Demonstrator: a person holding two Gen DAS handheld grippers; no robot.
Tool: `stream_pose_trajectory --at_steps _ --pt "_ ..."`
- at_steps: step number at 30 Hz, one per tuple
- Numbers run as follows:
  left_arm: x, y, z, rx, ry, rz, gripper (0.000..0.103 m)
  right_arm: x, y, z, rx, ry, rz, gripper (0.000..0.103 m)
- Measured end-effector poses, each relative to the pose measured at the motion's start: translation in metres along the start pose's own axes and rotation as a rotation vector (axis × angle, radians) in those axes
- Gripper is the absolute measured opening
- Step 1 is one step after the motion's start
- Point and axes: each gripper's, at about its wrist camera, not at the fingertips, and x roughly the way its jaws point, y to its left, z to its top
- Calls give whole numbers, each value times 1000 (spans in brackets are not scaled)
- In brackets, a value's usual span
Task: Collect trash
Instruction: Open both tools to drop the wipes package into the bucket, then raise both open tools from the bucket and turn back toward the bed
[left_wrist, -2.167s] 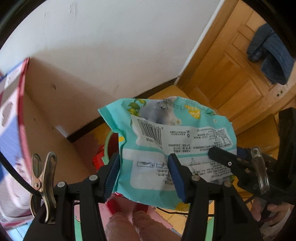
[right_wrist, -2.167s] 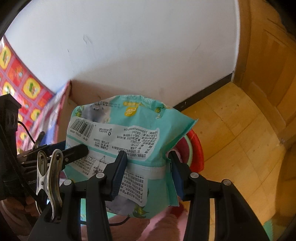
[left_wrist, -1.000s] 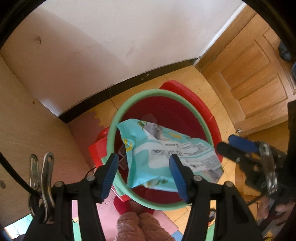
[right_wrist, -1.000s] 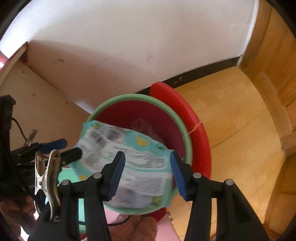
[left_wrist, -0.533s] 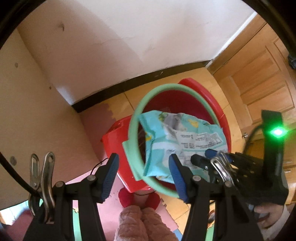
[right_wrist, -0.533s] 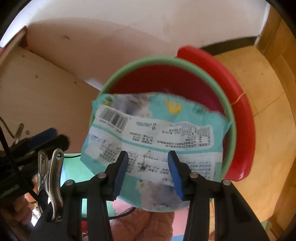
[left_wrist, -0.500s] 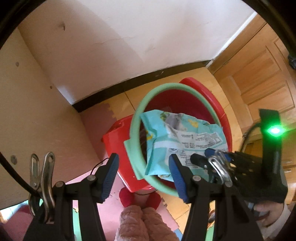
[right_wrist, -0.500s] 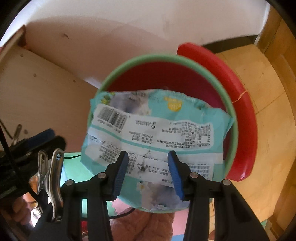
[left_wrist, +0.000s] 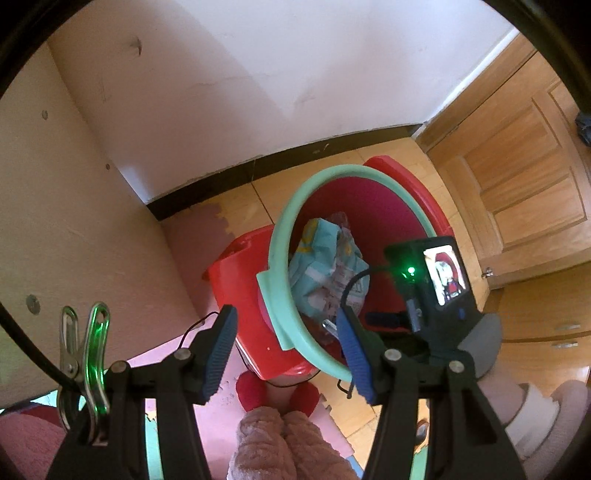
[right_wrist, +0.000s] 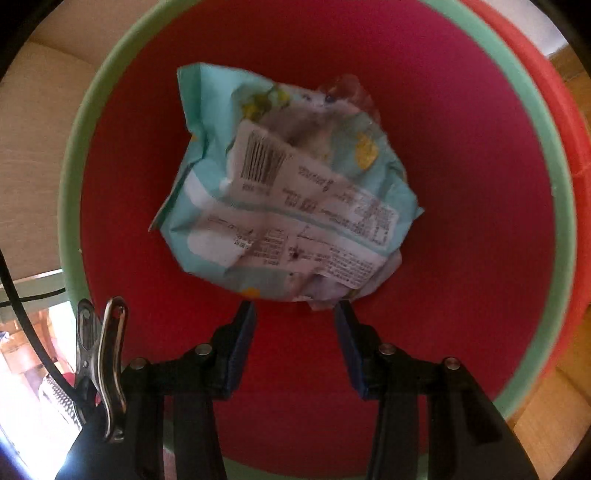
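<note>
The crumpled wrapper (right_wrist: 284, 192) lies inside the red bin (right_wrist: 480, 184), below its green rim (left_wrist: 275, 254). Right gripper (right_wrist: 295, 325) hangs released just above it; left gripper (left_wrist: 286, 339) gapes empty outside the rim. Risk: withdrawing, the right fingers could snag the rim and tip the bin.

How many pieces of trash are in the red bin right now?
1 clearly: the crumpled teal wrapper lying low inside the red bin, just past the open right gripper. A translucent scrap shows behind its top edge, so more may be hidden underneath.
</note>
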Motion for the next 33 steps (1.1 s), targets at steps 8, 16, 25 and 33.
stream_pose_trajectory --at_steps 8,16,25,33 --pt "-8 -8 -4 21 -2 -21 58 -27 -8 -7 21 -65 24 46" --pt "-24 -30 -12 104 -11 -58 58 -83 -23 -33 103 -197 28 46" --pt "-55 -61 -38 136 -31 -108 58 -145 -33 -79 180 -334 6 46" --pt "-98 -88 -59 107 -88 -140 58 -201 -47 -123 176 -424 -24 46"
